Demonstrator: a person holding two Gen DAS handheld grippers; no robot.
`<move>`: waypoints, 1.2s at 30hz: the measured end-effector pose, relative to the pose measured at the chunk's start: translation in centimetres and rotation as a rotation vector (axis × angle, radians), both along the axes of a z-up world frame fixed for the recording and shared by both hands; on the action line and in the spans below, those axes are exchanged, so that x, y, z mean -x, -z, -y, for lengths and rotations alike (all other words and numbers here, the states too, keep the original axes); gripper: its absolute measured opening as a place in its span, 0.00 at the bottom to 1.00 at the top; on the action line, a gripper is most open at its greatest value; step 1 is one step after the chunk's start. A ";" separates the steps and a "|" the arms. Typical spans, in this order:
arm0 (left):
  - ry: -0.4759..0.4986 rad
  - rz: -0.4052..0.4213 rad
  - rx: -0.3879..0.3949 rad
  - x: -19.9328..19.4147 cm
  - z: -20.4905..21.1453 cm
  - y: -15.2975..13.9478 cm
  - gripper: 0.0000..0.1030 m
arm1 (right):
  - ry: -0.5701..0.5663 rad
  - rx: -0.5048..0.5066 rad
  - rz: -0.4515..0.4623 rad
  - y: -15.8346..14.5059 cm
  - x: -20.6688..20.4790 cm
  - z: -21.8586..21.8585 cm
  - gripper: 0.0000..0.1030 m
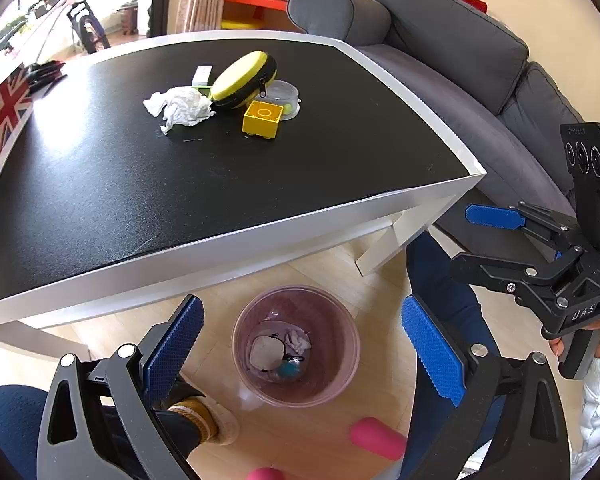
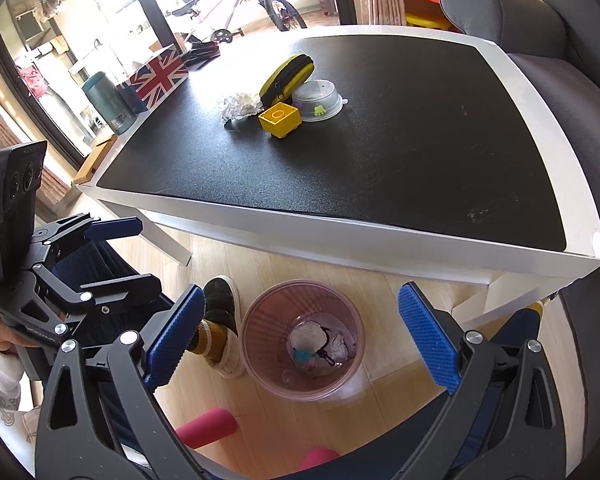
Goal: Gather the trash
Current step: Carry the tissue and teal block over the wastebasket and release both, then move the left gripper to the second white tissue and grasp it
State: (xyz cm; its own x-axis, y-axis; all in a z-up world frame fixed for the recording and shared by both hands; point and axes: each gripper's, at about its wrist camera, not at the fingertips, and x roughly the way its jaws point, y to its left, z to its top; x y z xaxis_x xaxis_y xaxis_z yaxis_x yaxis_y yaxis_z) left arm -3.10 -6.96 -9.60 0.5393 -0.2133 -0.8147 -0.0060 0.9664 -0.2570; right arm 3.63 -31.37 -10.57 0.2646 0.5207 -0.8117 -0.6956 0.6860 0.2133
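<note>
Looking along the left gripper (image 1: 302, 354), its blue pads stand wide apart with nothing between them, directly above the pink wastebasket (image 1: 296, 346) on the floor. From that bin, the remaining crumpled tissue (image 1: 180, 109) lies up and away on the black coffee table (image 1: 260, 184), just left of the yellow zip case (image 1: 245, 80), and its long side runs left to right. From the right wrist, the right gripper (image 2: 300, 338) is likewise spread wide and empty over the bin, and the tissue sits beyond the table's near edge, left of the yellow toy brick (image 2: 281, 119). Neither hand looks clearly closer.
</note>
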 end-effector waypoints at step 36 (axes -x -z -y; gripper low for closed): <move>-0.119 0.082 -0.028 -7.2 -7.8 -5.0 0.93 | -0.022 -0.050 0.066 -4.0 -5.6 -4.7 0.94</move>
State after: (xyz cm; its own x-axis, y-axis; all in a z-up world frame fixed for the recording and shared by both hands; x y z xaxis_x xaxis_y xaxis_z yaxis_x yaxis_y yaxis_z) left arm 4.10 0.83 -4.57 0.6246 -0.1217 -0.7714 -0.1008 0.9670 -0.2341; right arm 9.27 -26.63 -6.57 0.3046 0.5665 -0.7657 -0.7238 0.6602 0.2006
